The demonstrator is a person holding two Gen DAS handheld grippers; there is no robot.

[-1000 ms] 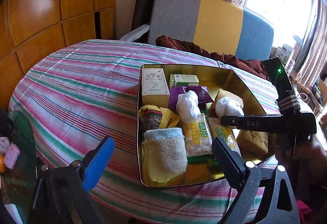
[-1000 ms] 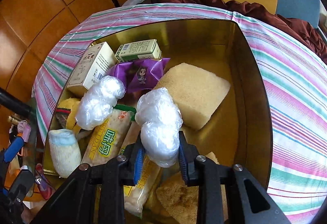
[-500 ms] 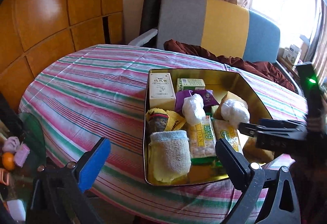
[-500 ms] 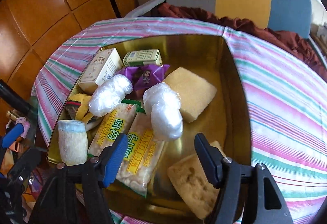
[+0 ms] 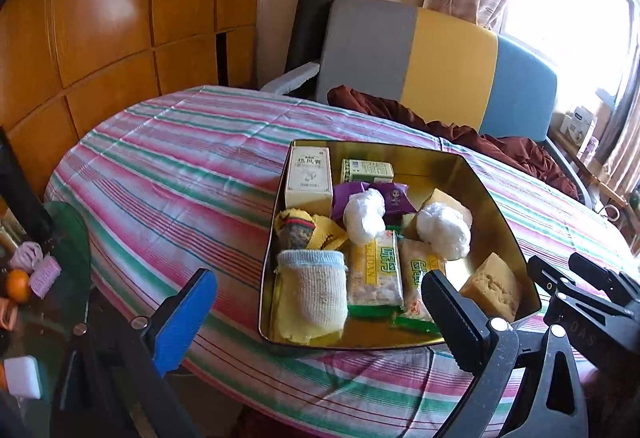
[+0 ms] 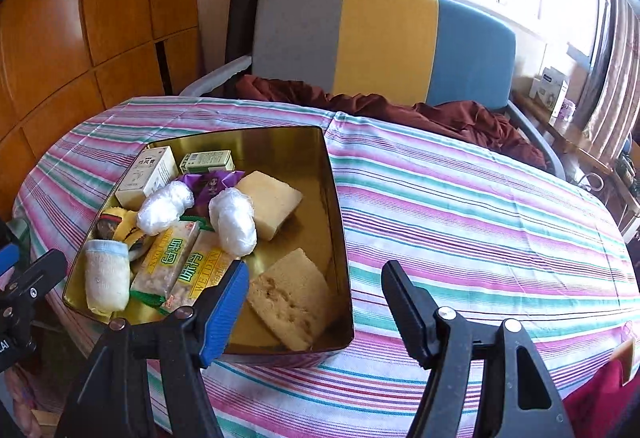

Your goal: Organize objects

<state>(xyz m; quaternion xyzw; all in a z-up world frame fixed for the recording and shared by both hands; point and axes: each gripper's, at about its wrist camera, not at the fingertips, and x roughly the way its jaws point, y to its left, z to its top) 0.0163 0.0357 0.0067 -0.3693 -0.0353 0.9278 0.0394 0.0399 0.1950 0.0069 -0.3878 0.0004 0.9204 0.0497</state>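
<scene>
Blue-padded jaws of the right gripper [image 6: 314, 302] stand apart with nothing between them, above the near edge of the gold tin [image 6: 340, 238]. The left gripper [image 5: 316, 312] is spread fully wide and also grasps nothing. Inside the tin lie two white plastic-wrapped bundles [image 6: 234, 224], both resting on the snack packets [image 6: 172, 262] beside a yellow sponge [image 6: 274, 200]. A second sponge [image 6: 292, 302], a rolled sock [image 6: 106, 278], a purple packet [image 6: 212, 184] and two small boxes [image 6: 150, 172] fill the rest.
</scene>
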